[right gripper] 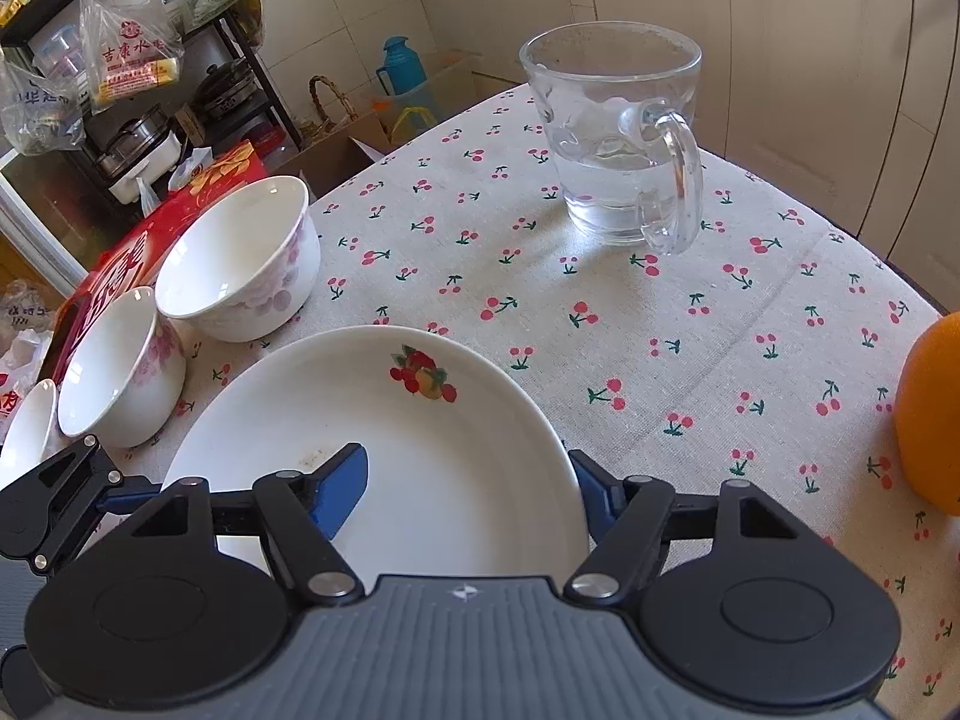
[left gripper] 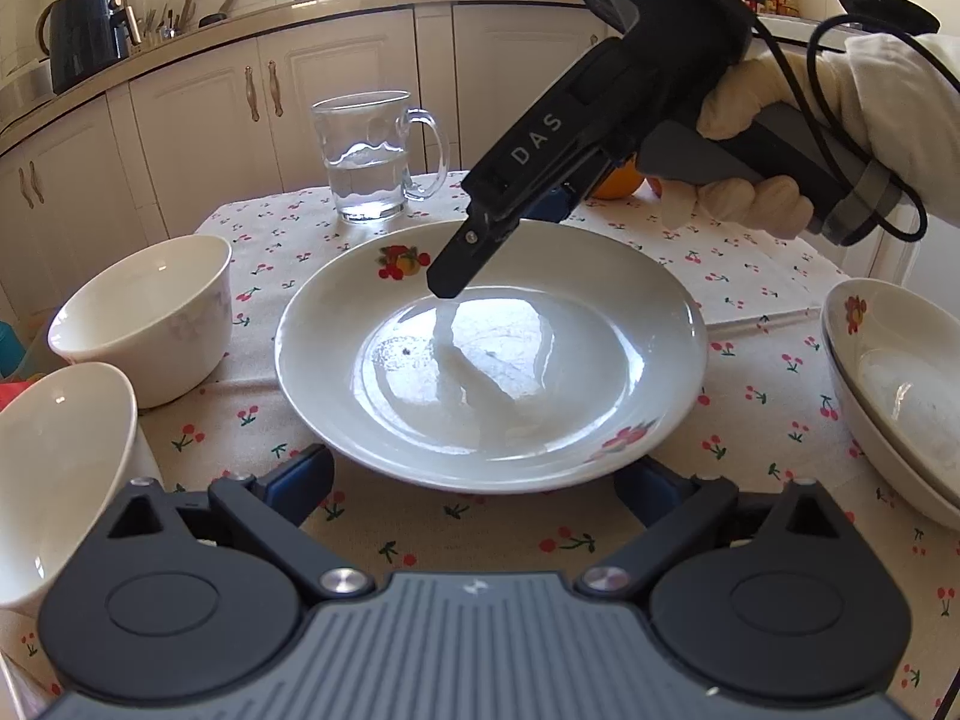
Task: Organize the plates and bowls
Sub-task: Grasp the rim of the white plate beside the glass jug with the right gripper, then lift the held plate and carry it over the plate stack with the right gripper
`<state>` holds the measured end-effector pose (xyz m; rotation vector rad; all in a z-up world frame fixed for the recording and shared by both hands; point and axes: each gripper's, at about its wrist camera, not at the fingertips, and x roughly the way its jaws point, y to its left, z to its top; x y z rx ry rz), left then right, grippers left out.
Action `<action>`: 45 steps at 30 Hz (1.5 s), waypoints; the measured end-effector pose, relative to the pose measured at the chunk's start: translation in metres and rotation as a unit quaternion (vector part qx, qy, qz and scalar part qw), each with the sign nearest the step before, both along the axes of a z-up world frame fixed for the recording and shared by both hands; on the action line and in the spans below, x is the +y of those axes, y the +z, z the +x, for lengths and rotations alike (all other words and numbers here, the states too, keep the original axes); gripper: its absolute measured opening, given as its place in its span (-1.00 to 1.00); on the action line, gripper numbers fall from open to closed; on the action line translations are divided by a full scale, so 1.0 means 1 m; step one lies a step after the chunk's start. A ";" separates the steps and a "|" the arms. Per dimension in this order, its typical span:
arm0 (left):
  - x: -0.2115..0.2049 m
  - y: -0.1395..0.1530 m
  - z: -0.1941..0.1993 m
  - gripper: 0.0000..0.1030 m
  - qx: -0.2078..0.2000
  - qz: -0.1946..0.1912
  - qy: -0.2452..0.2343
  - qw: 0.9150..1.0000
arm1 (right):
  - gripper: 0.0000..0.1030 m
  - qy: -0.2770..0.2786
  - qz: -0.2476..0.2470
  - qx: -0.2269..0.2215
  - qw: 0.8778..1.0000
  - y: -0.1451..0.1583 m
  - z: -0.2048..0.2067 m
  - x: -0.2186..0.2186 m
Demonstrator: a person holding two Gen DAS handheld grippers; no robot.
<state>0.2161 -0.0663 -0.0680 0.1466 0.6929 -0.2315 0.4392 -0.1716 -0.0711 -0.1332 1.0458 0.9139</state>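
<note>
Plate: we see the white fruit-printed ceramic plate (left gripper: pixel 492 354) mid-desk on the cherry-print cloth (right gripper: pixel 690 324).
Right hand-held gripper (right gripper: pixel 468 492): spread wide, straddling the plate's rim.
Left hand-held gripper (left gripper: pixel 474 480): wide, at the near rim.
Neighbours: white bowls (right gripper: pixel 240 258) left; glass water mug (left gripper: pixel 372 156) behind.

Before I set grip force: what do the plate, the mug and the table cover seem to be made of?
Plate: probably glazed ceramic, glossy white with window glare and a fruit decal. Mug: clear glass by its look, water visible through the wall. Table cover: matte woven cloth, cherry print, with fold creases.
</note>
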 end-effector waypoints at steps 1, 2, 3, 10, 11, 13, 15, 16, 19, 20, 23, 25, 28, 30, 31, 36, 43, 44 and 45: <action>0.000 0.000 0.000 0.92 -0.001 0.001 -0.002 1.000 | 0.49 0.000 0.001 0.002 1.000 0.000 0.000 -0.001; -0.001 0.000 -0.001 0.92 -0.003 0.004 -0.003 1.000 | 0.49 0.000 0.003 0.002 1.000 0.000 0.000 -0.002; -0.001 0.001 -0.002 0.92 -0.004 0.005 -0.006 1.000 | 0.49 0.000 0.004 0.003 1.000 0.000 -0.001 -0.002; 0.001 0.003 -0.004 0.91 -0.002 0.009 -0.020 1.000 | 0.49 -0.004 0.015 0.011 1.000 0.001 -0.010 -0.010; 0.002 0.003 -0.004 0.91 -0.002 0.008 -0.024 1.000 | 0.49 -0.006 0.016 0.012 1.000 0.001 -0.011 -0.010; 0.003 0.003 -0.007 0.90 0.000 0.010 -0.030 0.999 | 0.49 -0.010 0.018 0.014 1.000 0.001 -0.015 -0.012; 0.005 0.005 -0.010 0.90 0.000 0.010 -0.037 0.999 | 0.49 -0.012 0.020 0.016 1.000 0.001 -0.019 -0.014; 0.005 0.005 -0.012 0.90 0.000 0.010 -0.039 0.999 | 0.49 -0.015 0.020 0.017 1.000 0.001 -0.022 -0.014; 0.006 0.007 -0.018 0.90 0.000 0.011 -0.046 0.999 | 0.49 -0.020 0.022 0.017 0.999 0.002 -0.030 -0.016; 0.007 0.007 -0.020 0.90 0.001 0.010 -0.048 0.999 | 0.49 -0.023 0.024 0.018 0.999 0.003 -0.032 -0.017; 0.009 0.010 -0.026 0.90 0.001 0.010 -0.056 0.998 | 0.49 -0.026 0.027 0.017 0.999 0.005 -0.040 -0.018; 0.009 0.012 -0.031 0.90 0.000 0.012 -0.060 0.998 | 0.49 -0.028 0.027 0.015 0.999 0.007 -0.047 -0.019; 0.010 0.017 -0.038 0.90 -0.001 0.013 -0.067 0.998 | 0.49 -0.031 0.028 0.010 0.999 0.013 -0.058 -0.020; 0.011 0.020 -0.042 0.90 -0.001 0.012 -0.071 0.997 | 0.49 -0.035 0.033 0.007 0.999 0.017 -0.065 -0.022; 0.011 0.022 -0.044 0.90 -0.002 0.013 -0.072 0.997 | 0.49 -0.036 0.034 0.005 0.999 0.019 -0.068 -0.023; 0.009 0.029 -0.057 0.81 -0.012 0.026 -0.077 0.997 | 0.49 -0.042 0.034 -0.008 0.999 0.032 -0.085 -0.028; 0.004 0.039 -0.069 0.80 -0.014 0.023 -0.095 0.995 | 0.49 -0.055 0.040 -0.019 0.997 0.044 -0.106 -0.039; 0.003 0.040 -0.071 0.80 -0.014 0.023 -0.099 0.995 | 0.49 -0.057 0.040 -0.022 0.997 0.046 -0.110 -0.042; 0.001 0.042 -0.073 0.80 -0.014 0.022 -0.103 0.994 | 0.49 -0.060 0.040 -0.023 0.997 0.048 -0.114 -0.045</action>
